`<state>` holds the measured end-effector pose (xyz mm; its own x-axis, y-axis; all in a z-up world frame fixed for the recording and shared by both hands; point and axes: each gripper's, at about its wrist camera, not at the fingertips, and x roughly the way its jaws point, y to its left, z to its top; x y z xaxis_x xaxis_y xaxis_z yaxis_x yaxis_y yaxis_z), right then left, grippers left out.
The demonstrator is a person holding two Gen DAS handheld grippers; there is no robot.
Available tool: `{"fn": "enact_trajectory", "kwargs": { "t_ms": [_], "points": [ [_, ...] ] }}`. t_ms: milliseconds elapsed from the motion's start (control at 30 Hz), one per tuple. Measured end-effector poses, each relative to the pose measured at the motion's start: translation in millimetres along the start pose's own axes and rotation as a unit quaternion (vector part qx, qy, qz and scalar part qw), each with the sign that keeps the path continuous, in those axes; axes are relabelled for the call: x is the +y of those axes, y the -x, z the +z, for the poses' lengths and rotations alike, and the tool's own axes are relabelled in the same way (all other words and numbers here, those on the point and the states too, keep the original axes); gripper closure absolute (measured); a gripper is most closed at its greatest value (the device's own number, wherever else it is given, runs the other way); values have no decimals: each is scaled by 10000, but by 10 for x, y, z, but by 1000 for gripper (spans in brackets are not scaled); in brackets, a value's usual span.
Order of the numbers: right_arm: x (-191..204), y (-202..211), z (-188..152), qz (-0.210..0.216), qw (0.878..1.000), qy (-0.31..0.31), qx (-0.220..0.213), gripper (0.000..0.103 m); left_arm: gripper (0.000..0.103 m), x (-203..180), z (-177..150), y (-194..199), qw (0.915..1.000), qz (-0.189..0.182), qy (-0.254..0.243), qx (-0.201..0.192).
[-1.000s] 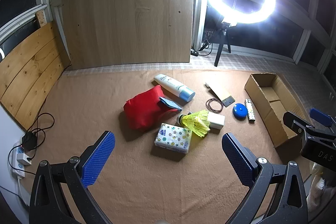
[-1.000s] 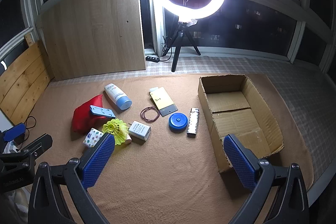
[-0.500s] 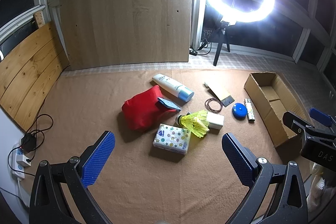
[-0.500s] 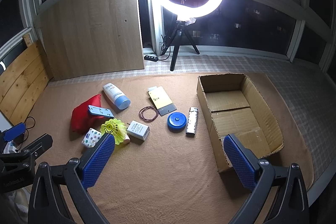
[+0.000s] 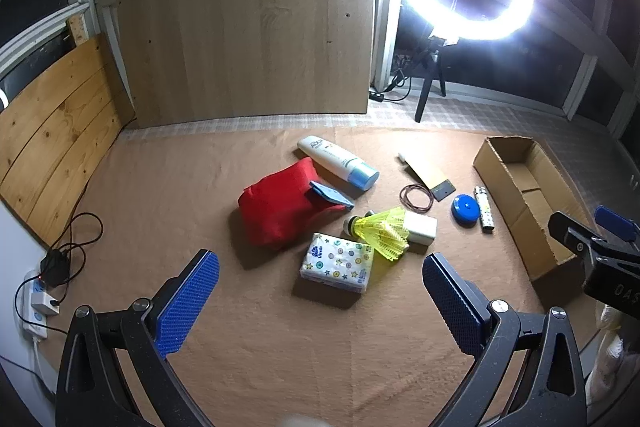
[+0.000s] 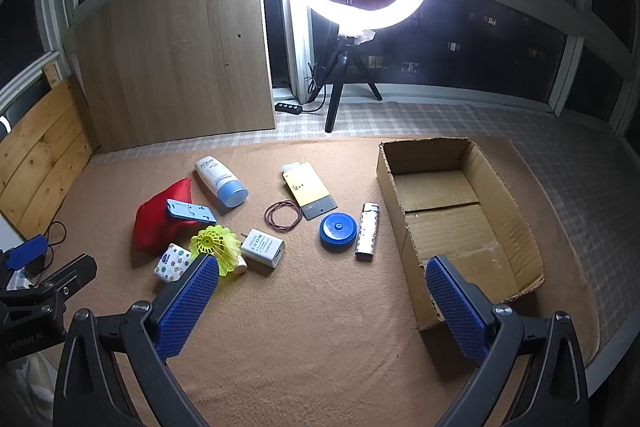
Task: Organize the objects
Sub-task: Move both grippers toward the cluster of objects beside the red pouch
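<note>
Hovering above the brown mat [image 5: 280, 347], left tool [image 5: 320, 301] and right tool [image 6: 322, 301] gape wide, holding nothing.

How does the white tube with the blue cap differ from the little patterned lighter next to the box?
The white tube with the blue cap is fatter and longer; the slim patterned lighter is boxy. The tube lies far from the cardboard box, the lighter beside it. Both lie flat on the brown blanket.

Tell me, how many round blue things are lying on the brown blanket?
1: the round blue lid lies between the rubber band and the patterned lighter, left of the cardboard box. More could hide under the red pouch.
</note>
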<state>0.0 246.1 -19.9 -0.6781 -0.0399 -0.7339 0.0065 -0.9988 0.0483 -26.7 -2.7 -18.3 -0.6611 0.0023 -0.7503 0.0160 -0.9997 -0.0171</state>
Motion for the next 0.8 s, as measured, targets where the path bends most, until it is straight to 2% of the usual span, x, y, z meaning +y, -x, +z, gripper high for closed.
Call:
{"fn": "enact_trajectory", "kwargs": {
  "t_ms": [467, 533, 700, 800],
  "points": [
    [-33, -215, -10, 257, 9995, 43, 192, 2, 0, 152, -25, -329, 9996, 25, 69, 267],
    [-36, -245, -4, 300, 9993, 52, 222, 4, 0, 208, -5, -400, 9995, 38, 140, 294],
    [-54, -378, 35, 544, 9975, 17, 453, 22, 2, 317, 60, -570, 9990, 82, 269, 335],
    [-51, -485, 87, 686, 9960, 6, 581, 30, 7, 355, 107, -680, 9988, 59, 282, 404]
  ]
}}
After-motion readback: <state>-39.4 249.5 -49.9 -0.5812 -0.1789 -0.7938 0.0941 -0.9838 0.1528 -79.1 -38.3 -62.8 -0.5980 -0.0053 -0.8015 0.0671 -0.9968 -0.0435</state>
